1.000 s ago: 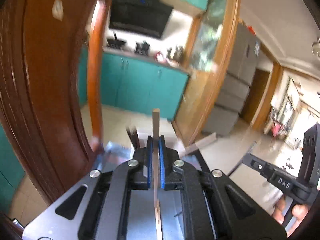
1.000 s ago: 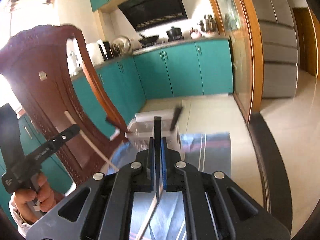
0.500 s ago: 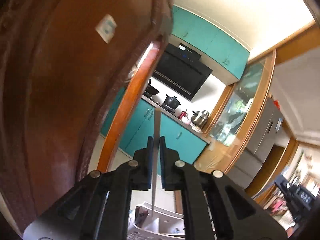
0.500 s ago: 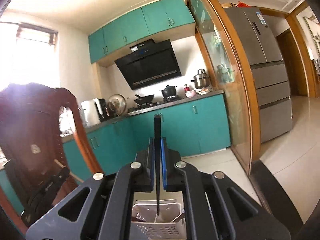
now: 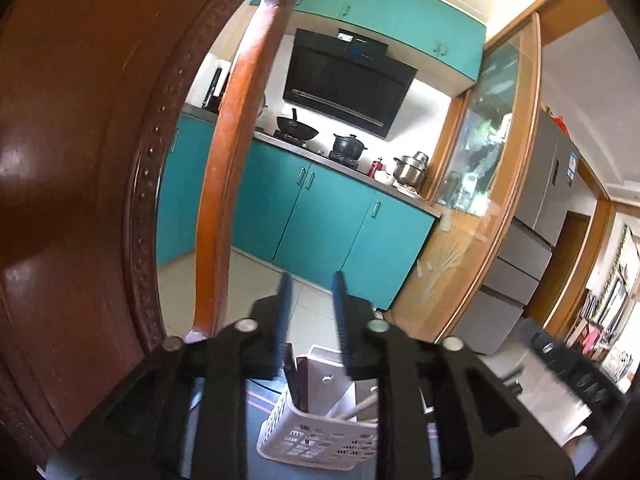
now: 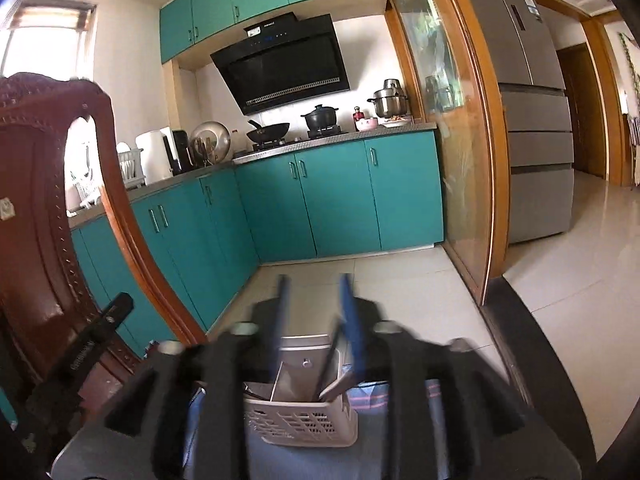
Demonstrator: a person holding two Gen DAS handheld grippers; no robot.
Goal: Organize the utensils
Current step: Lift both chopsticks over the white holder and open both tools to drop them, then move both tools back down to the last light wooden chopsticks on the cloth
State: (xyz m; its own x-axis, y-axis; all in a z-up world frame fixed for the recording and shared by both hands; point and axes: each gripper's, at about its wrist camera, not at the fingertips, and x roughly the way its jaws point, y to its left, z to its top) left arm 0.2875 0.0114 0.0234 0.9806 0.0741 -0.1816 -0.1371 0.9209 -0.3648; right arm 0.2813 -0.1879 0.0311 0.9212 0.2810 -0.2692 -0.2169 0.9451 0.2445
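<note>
A white perforated utensil basket stands on a blue striped cloth, and it also shows in the right wrist view. Several utensils stand in it, among them a dark handle and pale sticks. My left gripper is open and empty just above the basket. My right gripper is open and empty above the basket too, with a dark stick and a flat blade standing below it.
A carved wooden chair back stands close on the left, also in the right wrist view. Teal kitchen cabinets, a glass partition and a grey fridge lie beyond. The other gripper's body is at the lower left.
Both grippers have opened and let go of the sticks they held, which now stand in the basket. Both views have tilted back down toward the basket.
</note>
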